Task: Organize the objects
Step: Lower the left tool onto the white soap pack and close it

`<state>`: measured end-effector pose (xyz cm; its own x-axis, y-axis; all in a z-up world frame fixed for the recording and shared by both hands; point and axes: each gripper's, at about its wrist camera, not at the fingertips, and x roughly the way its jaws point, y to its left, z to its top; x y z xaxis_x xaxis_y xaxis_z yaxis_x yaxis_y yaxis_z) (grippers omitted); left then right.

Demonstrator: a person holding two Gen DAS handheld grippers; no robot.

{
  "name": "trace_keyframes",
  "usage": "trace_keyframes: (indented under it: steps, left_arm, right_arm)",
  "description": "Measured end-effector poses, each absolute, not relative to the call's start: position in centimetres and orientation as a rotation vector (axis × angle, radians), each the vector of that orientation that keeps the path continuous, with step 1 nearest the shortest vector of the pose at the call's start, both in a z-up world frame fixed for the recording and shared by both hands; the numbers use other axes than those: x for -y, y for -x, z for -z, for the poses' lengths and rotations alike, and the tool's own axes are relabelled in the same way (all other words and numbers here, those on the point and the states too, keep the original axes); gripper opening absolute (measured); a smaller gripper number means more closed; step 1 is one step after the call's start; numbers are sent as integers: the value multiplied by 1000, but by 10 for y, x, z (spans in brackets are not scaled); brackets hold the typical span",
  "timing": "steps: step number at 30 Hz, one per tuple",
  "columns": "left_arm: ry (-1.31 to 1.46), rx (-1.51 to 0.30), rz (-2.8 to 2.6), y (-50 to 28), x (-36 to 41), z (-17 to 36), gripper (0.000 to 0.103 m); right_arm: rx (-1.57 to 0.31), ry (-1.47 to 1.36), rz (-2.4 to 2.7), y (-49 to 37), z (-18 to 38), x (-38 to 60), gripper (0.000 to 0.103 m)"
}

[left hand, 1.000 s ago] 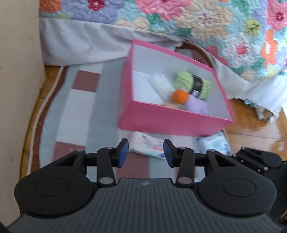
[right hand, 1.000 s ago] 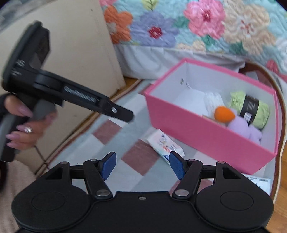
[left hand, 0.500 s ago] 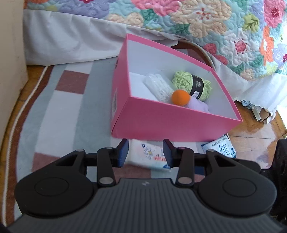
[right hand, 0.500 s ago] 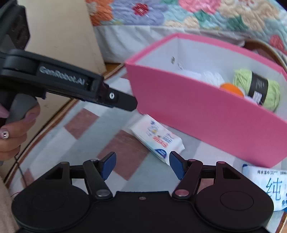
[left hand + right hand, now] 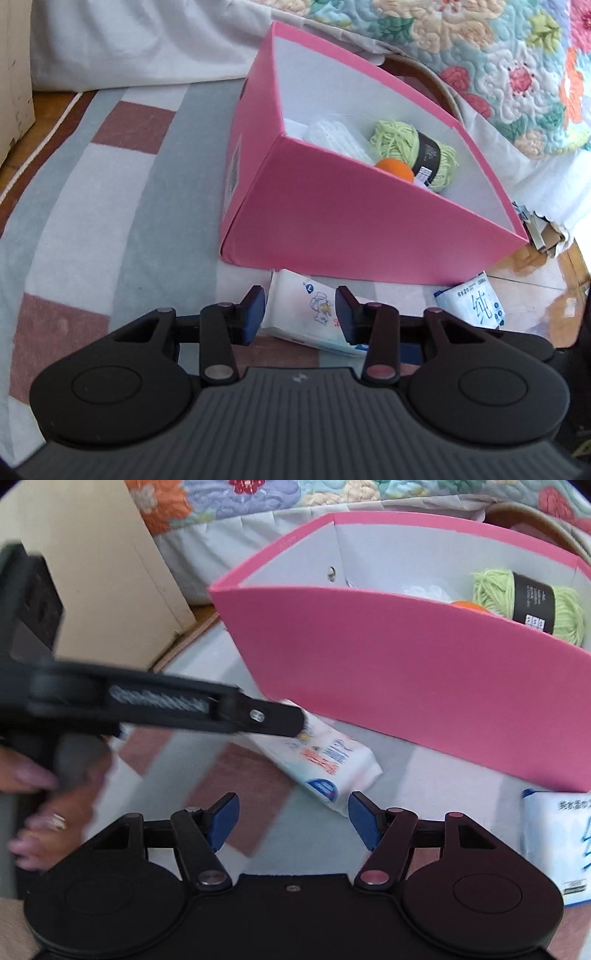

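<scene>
My matt black plastic gripper [image 5: 299,314] hovers over a glossy tissue pack [image 5: 306,314], beside matt pink cardboard box [image 5: 332,221] on woven rug [image 5: 110,203].

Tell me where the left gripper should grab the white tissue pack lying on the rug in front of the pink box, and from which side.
Take the tissue pack across its narrow width, near the end closest to the left gripper, coming down from above. It lies flat on the rug beside the pink box, so only its long side faces are free, and the open jaws already straddle it.
</scene>
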<state>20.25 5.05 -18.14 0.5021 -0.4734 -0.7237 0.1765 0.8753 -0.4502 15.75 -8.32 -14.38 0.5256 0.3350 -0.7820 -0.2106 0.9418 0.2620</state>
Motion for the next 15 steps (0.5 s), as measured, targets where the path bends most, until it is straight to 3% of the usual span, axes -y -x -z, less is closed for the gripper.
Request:
trace_keyframes:
  steps: [8,15]
  left_arm:
    - [409,-1002,467,-204,-52,181,36]
    - [572,-1149,493,-181,-58,179,36]
  right_arm:
    - [-967,-110,-276,-163,150,89,72]
    - [-987,-56,-293,-142,149,94,72]
